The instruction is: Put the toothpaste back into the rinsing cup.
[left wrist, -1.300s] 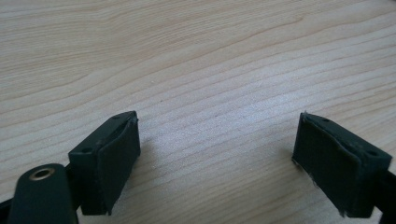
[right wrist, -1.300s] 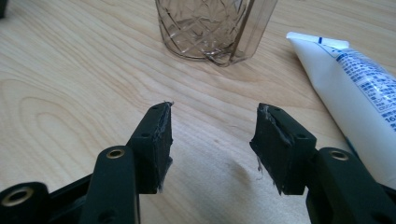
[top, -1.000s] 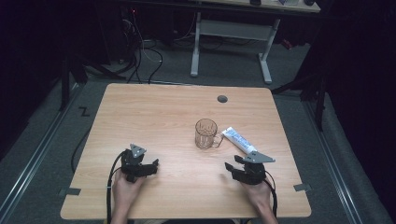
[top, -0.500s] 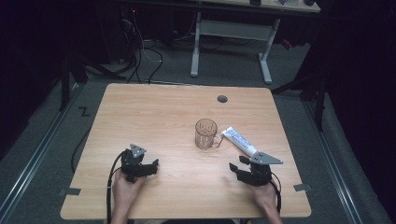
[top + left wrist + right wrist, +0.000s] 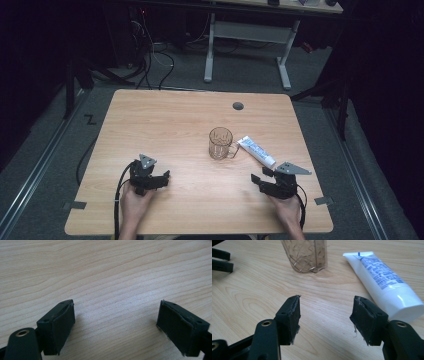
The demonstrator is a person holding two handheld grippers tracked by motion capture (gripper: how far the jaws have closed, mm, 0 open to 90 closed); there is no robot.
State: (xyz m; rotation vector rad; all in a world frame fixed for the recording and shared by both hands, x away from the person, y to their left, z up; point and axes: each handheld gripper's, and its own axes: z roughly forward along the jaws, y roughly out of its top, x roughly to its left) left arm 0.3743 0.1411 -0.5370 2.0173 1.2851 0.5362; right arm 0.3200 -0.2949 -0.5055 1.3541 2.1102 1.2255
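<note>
On the pale, grained wooden table (image 5: 165, 125), a clear glass mug (image 5: 220, 143) with a cut, criss-cross pattern and a small handle is stood upright near the middle, and a smooth white plastic tube (image 5: 256, 151) with blue print is laid flat just beside it, its capped end toward the right gripper (image 5: 262, 178). That gripper's blocky black jaws, faced with worn rubbery pads, have just been opening and are held wide with nothing between them. The left gripper (image 5: 163, 176) is held well apart from both, its jaws spread wide over bare wood.
</note>
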